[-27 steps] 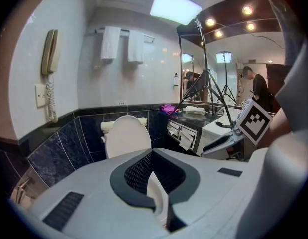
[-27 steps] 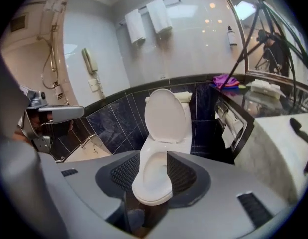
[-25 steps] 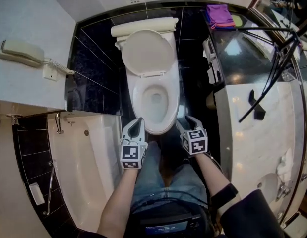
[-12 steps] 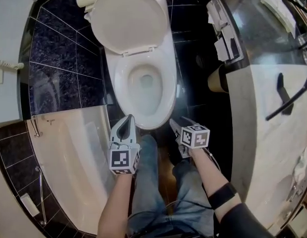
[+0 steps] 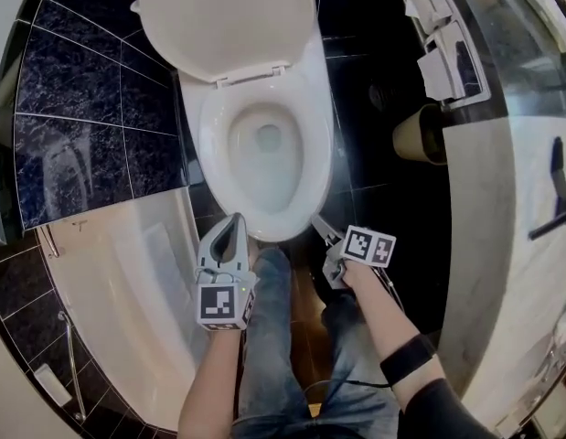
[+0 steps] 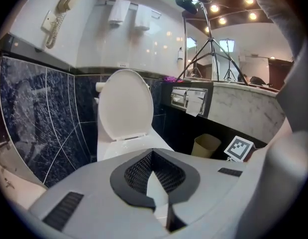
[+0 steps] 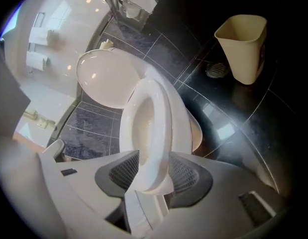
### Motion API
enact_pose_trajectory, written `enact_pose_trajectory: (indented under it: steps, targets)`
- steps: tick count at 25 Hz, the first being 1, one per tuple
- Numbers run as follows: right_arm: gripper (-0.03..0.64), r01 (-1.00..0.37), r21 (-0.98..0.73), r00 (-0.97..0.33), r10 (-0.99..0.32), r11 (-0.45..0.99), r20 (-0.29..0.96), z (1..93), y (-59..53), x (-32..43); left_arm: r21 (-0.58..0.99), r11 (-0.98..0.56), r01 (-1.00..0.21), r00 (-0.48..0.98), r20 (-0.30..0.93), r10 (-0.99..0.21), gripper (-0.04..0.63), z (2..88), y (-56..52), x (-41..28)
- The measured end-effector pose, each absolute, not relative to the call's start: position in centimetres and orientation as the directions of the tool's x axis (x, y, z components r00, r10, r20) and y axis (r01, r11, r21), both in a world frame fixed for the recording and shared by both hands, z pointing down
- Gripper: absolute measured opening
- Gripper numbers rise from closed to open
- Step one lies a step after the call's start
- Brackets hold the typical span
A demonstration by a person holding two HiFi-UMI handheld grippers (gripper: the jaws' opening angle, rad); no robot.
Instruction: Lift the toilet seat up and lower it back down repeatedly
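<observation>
Gripping the toilet seat (image 7: 153, 128) at its front edge between the jaws of the right gripper (image 5: 321, 230), at 5 o'clock of the bowl (image 5: 264, 167), with the seat lying over it. Holding the left gripper (image 5: 235, 221) pinched together on nothing, at 7 o'clock, just beside the bowl's front. Lid (image 5: 223, 16) raised at 12 o'clock, waste bin (image 5: 418, 135) at 3 o'clock.

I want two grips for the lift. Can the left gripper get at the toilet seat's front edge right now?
Probably yes: the left gripper hangs just short of the toilet seat's front rim with nothing between them, though its fingers are together and must open first.
</observation>
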State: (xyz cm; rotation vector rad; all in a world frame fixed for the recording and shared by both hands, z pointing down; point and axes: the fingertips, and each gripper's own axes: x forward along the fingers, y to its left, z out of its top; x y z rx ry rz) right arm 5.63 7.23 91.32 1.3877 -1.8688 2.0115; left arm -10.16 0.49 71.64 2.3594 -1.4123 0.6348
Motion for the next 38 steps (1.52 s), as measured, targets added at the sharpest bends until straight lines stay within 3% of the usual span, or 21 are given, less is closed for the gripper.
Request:
enact_pose_trajectory:
  steps: [13, 25, 38]
  targets:
    - [0.154, -0.572, -0.71, -0.53, -0.476, -0.411, 0.702, 95.2, 5.1, 5.0, 0.068, -0.465, -0.883, 0.42, 0.557, -0.716, -0.009, 74.7, -1.8, -11.2]
    - [0.147, -0.555, -0.714, -0.544, -0.464, -0.427, 0.7, 95.0, 5.1, 5.0, 0.082, -0.449, -0.89, 0.412, 0.569, -0.712, -0.009, 75.2, -1.9, -10.6]
    - [0.134, -0.526, -0.724, -0.573, -0.444, -0.445, 0.689, 87.8, 4.6, 5.3, 0.111, -0.408, -0.906, 0.386, 0.611, -0.691, -0.009, 72.3, 2.6, -11.2]
